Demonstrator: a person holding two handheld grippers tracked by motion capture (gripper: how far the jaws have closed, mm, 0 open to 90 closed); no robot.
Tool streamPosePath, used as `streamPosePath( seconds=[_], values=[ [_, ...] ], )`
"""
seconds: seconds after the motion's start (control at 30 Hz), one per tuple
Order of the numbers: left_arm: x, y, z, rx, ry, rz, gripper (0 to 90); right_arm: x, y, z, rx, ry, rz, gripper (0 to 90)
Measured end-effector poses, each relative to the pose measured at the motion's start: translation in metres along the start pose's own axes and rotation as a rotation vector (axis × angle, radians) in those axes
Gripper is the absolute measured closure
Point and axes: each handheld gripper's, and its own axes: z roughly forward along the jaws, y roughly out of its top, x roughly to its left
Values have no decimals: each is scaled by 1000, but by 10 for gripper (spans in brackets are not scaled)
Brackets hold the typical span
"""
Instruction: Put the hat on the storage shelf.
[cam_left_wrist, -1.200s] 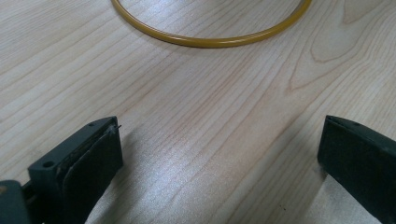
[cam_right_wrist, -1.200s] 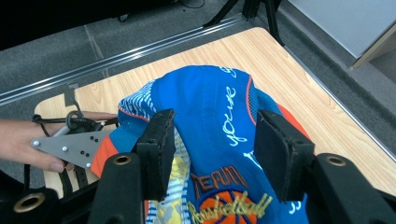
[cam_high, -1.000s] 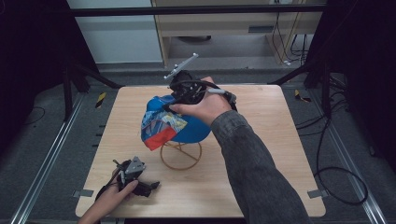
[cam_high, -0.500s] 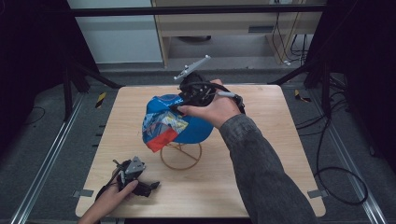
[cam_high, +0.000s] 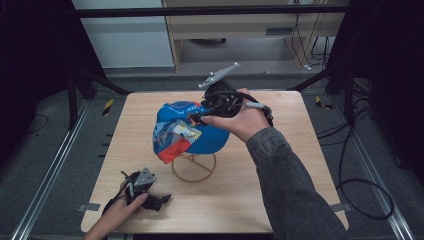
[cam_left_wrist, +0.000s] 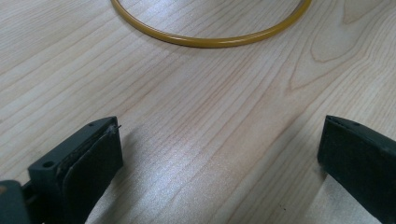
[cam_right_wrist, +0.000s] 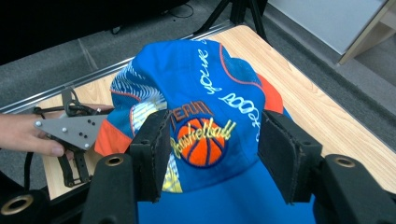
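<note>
Sitting on a yellow wire stand (cam_high: 194, 167) at the middle of the wooden table (cam_high: 300, 150), the blue basketball cap (cam_high: 187, 130) lies just below and ahead of the right gripper (cam_high: 196, 116); its jaws stand partly apart above the crown, nothing pinched between them; the left gripper (cam_high: 162, 200) rests on the table near the front-left corner, jaws wide, well apart from the cap.
</note>
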Motion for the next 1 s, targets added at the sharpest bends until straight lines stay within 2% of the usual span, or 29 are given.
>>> streamPosePath(
  seconds=[0.37, 1.0],
  values=[
    [0, 0, 0, 0, 0, 0, 0, -4, -12, -11, -16, -10, 16, 436],
    [0, 0, 0, 1, -1, -1, 0, -11, -30, -29, -29, -48, 48, 367]
  ],
)
